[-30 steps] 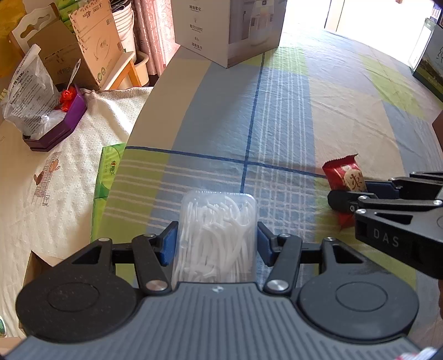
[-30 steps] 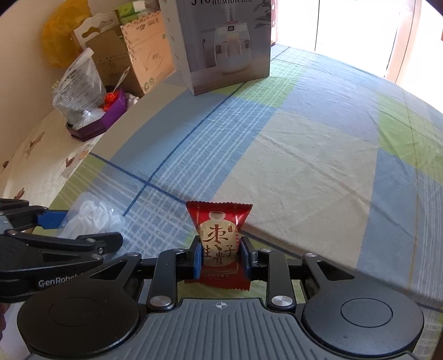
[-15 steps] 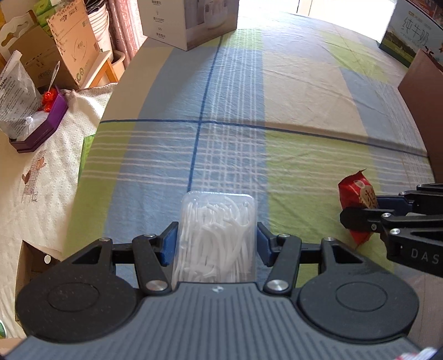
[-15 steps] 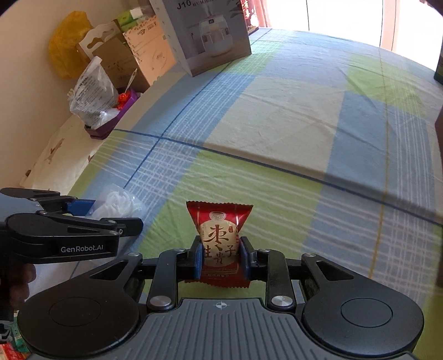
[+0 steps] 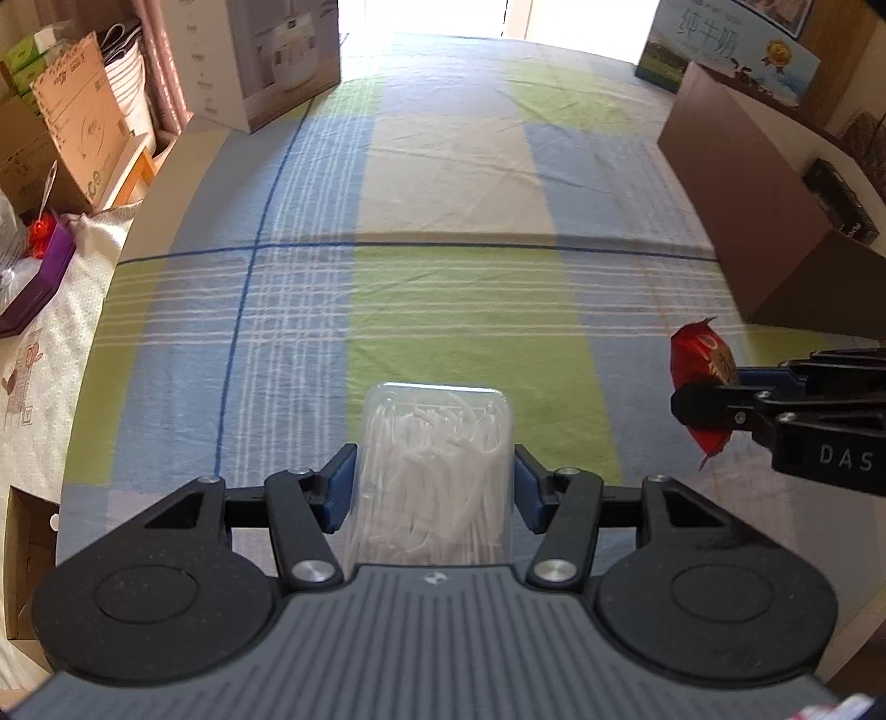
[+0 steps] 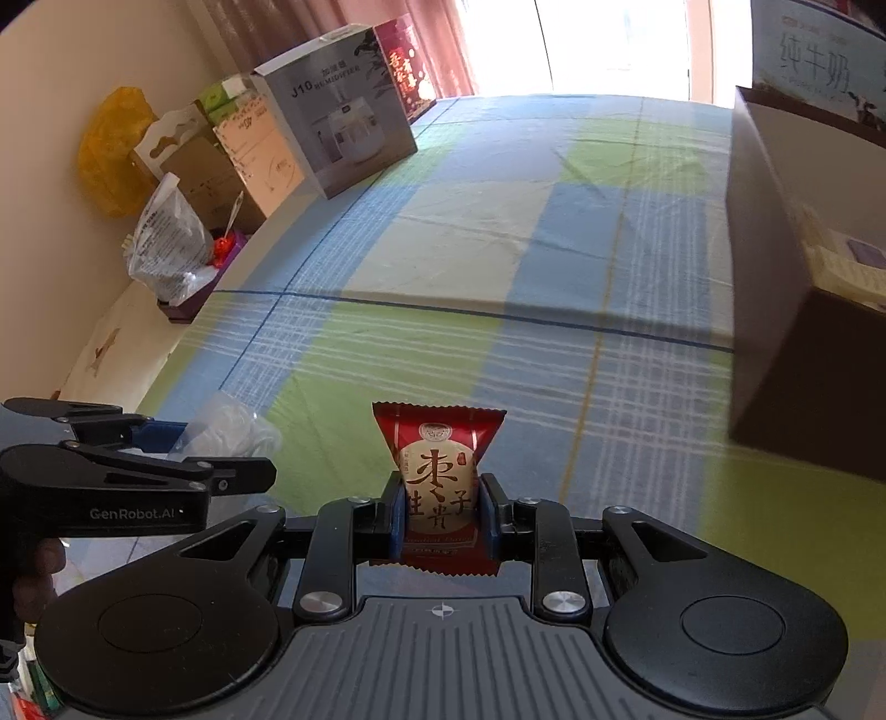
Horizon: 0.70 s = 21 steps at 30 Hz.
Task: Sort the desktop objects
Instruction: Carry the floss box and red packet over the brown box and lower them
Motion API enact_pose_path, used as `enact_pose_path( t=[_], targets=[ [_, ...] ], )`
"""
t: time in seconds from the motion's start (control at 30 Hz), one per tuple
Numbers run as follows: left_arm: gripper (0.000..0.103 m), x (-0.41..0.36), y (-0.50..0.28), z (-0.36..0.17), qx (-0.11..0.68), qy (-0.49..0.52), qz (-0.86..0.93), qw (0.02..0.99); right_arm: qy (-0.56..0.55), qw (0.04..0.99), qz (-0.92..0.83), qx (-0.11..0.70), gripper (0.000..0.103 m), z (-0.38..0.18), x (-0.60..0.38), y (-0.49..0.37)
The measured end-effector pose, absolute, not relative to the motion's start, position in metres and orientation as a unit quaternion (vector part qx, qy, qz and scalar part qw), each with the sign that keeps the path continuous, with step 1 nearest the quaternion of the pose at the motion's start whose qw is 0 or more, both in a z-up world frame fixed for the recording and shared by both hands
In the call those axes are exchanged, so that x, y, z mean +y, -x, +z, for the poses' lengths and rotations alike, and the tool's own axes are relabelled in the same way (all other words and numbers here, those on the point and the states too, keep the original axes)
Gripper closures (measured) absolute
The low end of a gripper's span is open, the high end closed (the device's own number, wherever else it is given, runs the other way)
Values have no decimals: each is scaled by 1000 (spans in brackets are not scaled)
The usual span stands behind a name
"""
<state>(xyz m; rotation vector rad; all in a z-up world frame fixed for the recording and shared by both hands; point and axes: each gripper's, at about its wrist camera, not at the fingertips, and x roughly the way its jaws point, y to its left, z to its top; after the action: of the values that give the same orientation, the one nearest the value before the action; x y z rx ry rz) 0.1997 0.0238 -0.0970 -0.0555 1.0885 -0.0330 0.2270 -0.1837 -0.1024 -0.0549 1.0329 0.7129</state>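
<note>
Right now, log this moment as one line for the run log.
left gripper: shut on floss pick box | right gripper: shut on red snack packet | both above checked cloth | brown box at right

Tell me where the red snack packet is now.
The snack packet sits clamped in the right tongs, held above the checked cloth, right of the floss box.

Home room: plaid tablecloth [image 5: 443, 183], curtains [image 6: 443, 44], humidifier box [image 6: 343, 127], stacked cartons [image 5: 72, 133].
</note>
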Motion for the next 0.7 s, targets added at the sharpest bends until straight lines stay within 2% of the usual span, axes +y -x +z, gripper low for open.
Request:
enact_pose_path(
  t=[0.7],
  targets=[
    [51, -154, -208, -32, 450, 2, -155, 880, -24, 866, 245, 436, 79, -40, -368, -217]
  ],
)
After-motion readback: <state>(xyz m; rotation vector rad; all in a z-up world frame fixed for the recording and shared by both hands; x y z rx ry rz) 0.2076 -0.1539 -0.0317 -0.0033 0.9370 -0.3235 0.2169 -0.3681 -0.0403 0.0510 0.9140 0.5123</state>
